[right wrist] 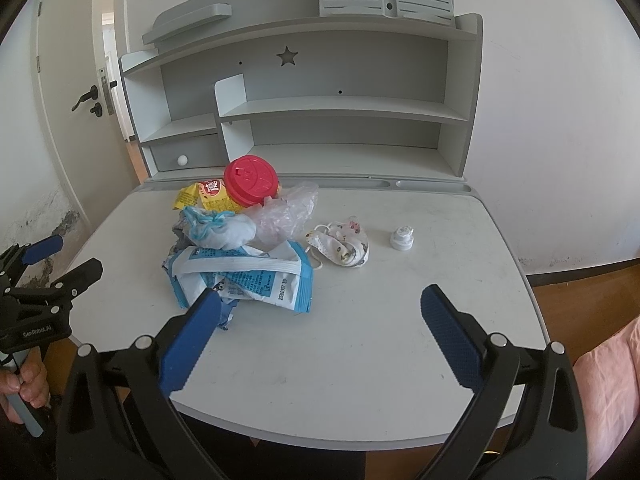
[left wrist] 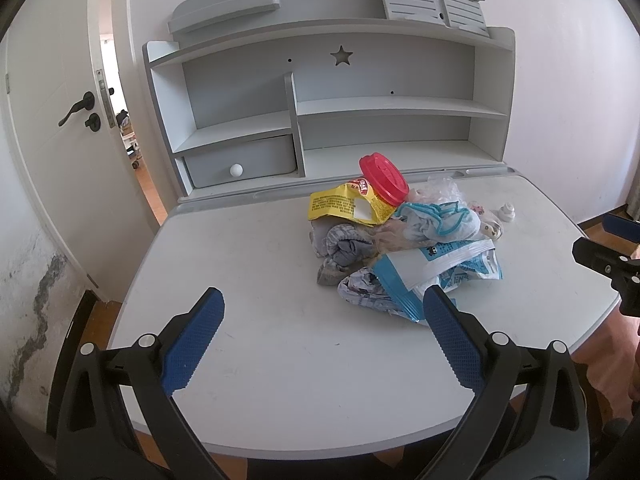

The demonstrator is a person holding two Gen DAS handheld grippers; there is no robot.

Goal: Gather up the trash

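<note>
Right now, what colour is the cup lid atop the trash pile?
Red; the cup lid shows best in the right wrist view.

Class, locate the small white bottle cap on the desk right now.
In the right wrist view, the white bottle cap stands alone on the desk, right of the patterned face mask and apart from the trash pile.
</note>
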